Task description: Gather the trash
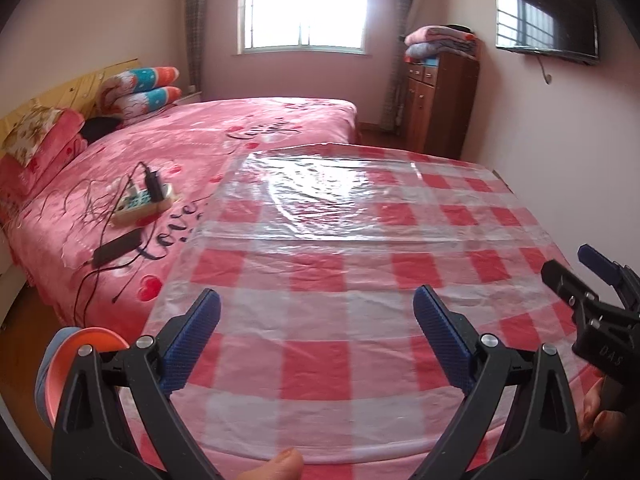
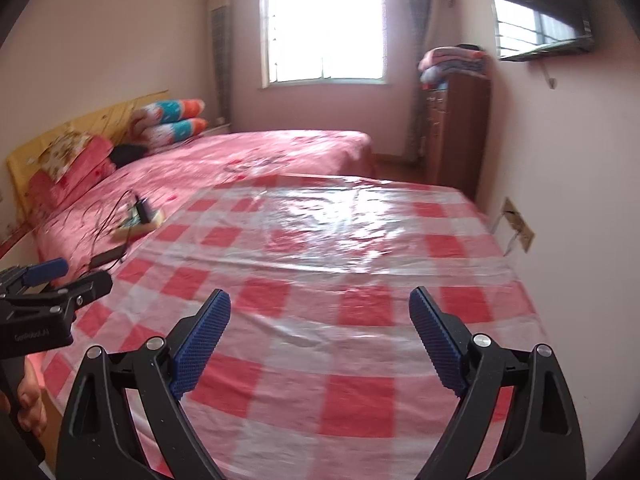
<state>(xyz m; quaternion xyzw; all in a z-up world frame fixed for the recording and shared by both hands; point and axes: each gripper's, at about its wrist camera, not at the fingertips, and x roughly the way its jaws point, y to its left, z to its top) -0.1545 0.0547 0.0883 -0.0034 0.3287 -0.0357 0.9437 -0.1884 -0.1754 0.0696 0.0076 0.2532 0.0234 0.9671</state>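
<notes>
So both grippers are hovering over the checkered table [image 1: 360,340], left gripper [image 1: 316,304] and right gripper [image 2: 320,304] each gaping wide with nothing between the pads. Trash isn't showing anywhere; a power strip [image 1: 140,204] is sitting on the bed [image 1: 240,128].

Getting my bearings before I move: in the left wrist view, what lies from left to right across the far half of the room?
Floral pillow → rolled quilts → window → wooden cabinet with folded blankets on top → wall TV.
</notes>
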